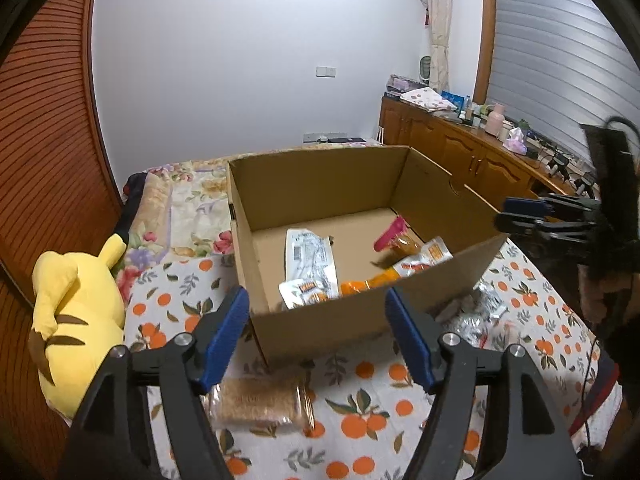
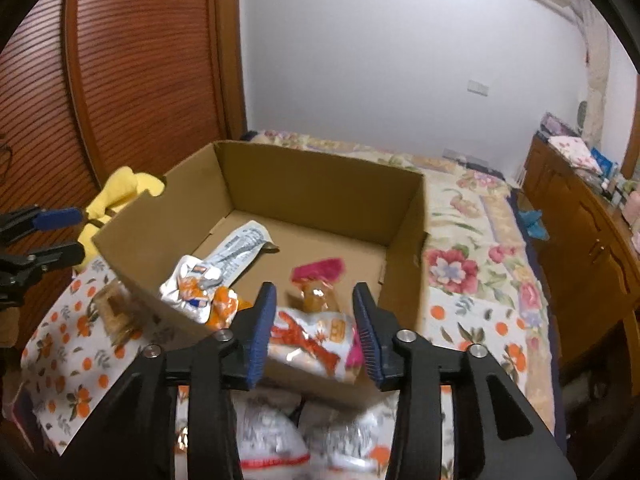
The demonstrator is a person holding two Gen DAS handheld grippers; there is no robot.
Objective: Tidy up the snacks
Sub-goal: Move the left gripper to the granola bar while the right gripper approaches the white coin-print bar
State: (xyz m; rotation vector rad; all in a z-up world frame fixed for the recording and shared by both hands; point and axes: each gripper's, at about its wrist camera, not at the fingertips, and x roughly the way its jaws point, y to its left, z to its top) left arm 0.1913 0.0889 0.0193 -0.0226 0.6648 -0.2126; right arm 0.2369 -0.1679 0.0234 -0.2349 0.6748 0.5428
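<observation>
An open cardboard box [image 1: 352, 320] sits on the bed and holds several snack packs: a long white pack [image 1: 310, 256], an orange pack [image 1: 360, 285], a pink-topped pack [image 1: 394, 234] and a white pack with a red lobster print [image 2: 310, 338]. My left gripper [image 1: 316, 320] is open and empty in front of the box's near wall; a clear pack of brown biscuits [image 1: 260, 402] lies below it on the cloth. My right gripper [image 2: 314, 328] is open over the box's near corner, above the lobster pack, not touching it. Silver packs [image 2: 304, 440] lie under it outside the box.
A yellow plush toy [image 1: 76, 320] lies left of the box. The bed has an orange-print cloth [image 1: 360, 420] and a floral quilt [image 2: 472, 264]. A wooden sideboard [image 1: 460, 148] with clutter runs along the right. A slatted wooden wardrobe [image 2: 140, 60] stands left.
</observation>
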